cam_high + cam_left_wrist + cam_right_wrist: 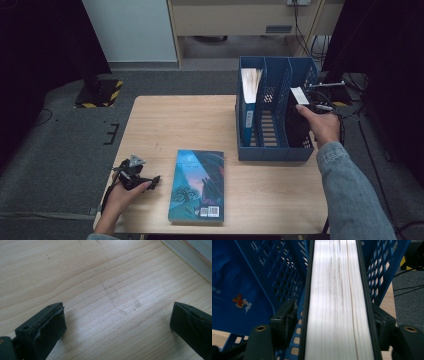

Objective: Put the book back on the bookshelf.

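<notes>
A thick black-covered book (298,125) stands on edge in the right slot of a blue file rack (272,150). My right gripper (311,106) is at the book's top near corner. In the right gripper view the book's white page edge (337,302) runs up between the jaws of the right gripper (334,312). The left pad stands a sliver off the cover and the right one sits at the cover, so the jaws are open around the book. My left gripper (151,182) rests open on the table (165,125), and nothing lies between the jaws of the left gripper (117,315).
A teal-covered book (197,185) lies flat near the front edge, just right of the left gripper, and its corner (195,255) shows in the left gripper view. A blue book (246,117) stands in the rack's left slot. Cables (350,100) trail at the rack's right.
</notes>
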`<action>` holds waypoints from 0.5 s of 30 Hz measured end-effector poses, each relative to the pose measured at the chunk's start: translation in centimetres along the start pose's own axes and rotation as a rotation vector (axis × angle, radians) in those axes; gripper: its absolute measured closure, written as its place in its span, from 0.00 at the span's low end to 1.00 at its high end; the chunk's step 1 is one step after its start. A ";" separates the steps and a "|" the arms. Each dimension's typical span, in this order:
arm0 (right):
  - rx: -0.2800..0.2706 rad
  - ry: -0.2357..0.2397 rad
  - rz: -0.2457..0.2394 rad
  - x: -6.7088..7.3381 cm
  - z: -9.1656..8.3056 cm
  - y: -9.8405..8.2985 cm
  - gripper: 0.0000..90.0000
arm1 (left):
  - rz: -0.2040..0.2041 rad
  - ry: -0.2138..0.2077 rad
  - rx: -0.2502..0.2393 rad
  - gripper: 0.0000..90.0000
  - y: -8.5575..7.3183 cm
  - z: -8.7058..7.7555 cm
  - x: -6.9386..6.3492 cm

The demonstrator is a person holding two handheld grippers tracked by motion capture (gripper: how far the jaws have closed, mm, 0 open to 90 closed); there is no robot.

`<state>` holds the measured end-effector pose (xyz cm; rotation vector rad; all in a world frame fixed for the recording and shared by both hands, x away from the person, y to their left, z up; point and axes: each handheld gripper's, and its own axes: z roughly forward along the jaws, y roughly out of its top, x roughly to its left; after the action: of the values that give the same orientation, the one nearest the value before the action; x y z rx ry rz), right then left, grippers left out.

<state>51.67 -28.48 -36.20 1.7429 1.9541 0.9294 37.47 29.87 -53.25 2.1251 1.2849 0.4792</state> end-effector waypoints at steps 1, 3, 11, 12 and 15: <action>-0.001 0.000 0.010 -0.1 0.0 0.0 0.41 | 0.000 0.000 0.001 0.00 0.0 0.0 0.0; -0.002 0.004 0.015 -0.3 0.0 0.0 0.43 | 0.000 0.000 0.000 0.00 0.0 0.0 0.0; -0.001 -0.026 0.024 -0.2 0.2 -0.1 0.50 | 0.000 0.000 0.000 0.00 0.0 0.0 0.0; -0.005 -0.039 0.019 -0.1 0.1 -0.1 0.52 | 0.000 0.000 -0.001 0.00 0.0 0.0 0.0; -0.014 -0.079 -0.002 0.1 0.0 0.0 0.56 | 0.000 0.000 -0.001 0.00 0.0 0.0 0.0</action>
<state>51.63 -28.42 -36.17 1.7429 1.8950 0.8583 37.47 29.86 -53.25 2.1246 1.2849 0.4797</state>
